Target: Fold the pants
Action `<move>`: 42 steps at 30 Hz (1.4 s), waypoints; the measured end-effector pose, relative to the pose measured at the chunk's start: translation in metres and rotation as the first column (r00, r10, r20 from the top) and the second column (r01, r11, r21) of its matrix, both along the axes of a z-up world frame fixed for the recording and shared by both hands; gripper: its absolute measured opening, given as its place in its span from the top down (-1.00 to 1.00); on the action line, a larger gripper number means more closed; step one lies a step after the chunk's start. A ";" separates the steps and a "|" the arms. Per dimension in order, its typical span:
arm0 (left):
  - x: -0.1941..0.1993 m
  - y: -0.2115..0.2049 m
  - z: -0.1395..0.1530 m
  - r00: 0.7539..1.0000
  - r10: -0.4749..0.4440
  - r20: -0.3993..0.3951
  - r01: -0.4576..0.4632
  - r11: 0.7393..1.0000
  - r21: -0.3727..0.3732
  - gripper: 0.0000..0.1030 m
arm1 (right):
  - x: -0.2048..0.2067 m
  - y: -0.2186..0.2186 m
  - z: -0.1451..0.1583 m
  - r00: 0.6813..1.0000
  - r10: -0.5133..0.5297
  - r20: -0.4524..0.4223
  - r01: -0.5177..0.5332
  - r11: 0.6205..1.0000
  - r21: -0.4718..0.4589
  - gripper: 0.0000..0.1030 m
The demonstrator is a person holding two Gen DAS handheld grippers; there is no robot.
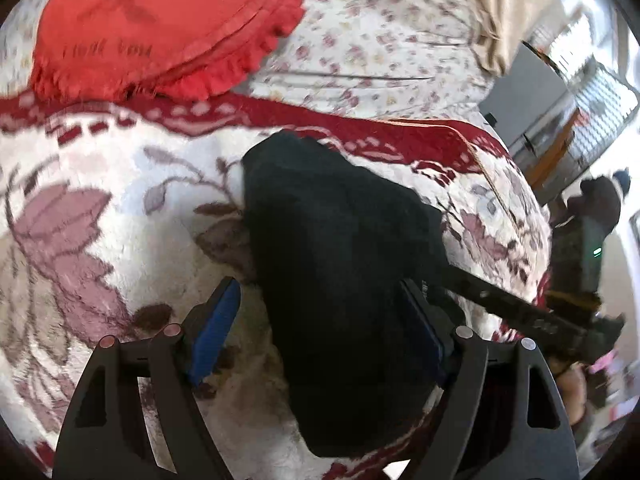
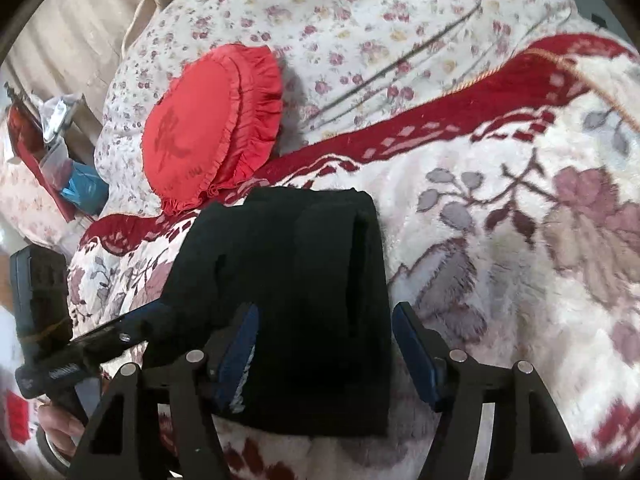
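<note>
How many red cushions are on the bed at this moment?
1. The red frilled cushion lies on the small-flowered sheet, just past the blanket's red border and beyond the folded black pants. Others may lie outside both views.

Soft daylight fills both fisheye views; a bright window (image 1: 600, 92) glares upper right, edges bend, motion blur softens detail.

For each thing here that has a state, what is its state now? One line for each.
Pants: black, folded into a compact stack, lying on the blanket.
Left claw: open, pads apart on either side of the pants.
Right claw: open, not pressing the pants.
Red cushion: lying flat past the pants.
Blanket: spread out under the pants.
</note>
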State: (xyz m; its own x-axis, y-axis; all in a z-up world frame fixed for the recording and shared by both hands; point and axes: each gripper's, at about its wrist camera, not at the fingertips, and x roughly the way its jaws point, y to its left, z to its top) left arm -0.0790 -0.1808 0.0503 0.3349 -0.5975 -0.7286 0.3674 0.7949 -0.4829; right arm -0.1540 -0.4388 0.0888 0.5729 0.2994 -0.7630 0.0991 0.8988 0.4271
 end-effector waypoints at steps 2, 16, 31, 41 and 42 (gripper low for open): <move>0.010 0.002 -0.008 0.998 0.008 -0.058 -0.010 1.000 -0.026 -0.56 | 0.012 -0.005 -0.014 0.999 0.010 -0.034 -0.009 0.999 0.033 -0.30; 0.016 -0.012 -0.006 0.997 -0.042 -0.061 0.038 0.998 -0.056 0.13 | 0.020 0.013 0.001 0.996 0.070 0.063 -0.076 0.992 0.104 0.46; 0.043 0.086 0.006 0.989 0.139 -0.050 -0.130 0.980 0.148 0.13 | 0.072 0.108 0.012 0.973 0.213 0.093 -0.224 0.965 0.137 0.48; 0.038 0.107 -0.003 0.982 0.184 -0.042 -0.178 0.976 0.125 -0.04 | 0.082 0.115 0.011 0.976 0.212 0.041 -0.211 0.977 -0.021 0.48; 0.035 0.106 0.001 0.982 0.187 -0.021 -0.182 0.972 0.145 -0.04 | 0.081 0.118 0.019 0.974 0.220 0.056 -0.218 0.975 -0.039 0.48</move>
State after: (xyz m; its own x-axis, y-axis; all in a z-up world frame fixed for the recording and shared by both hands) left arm -0.0442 -0.0750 0.0516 0.4033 -0.4172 -0.8144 0.1931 0.9088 -0.3699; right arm -0.0728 -0.3208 0.1079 0.5411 0.3978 -0.7409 -0.1261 0.9095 0.3961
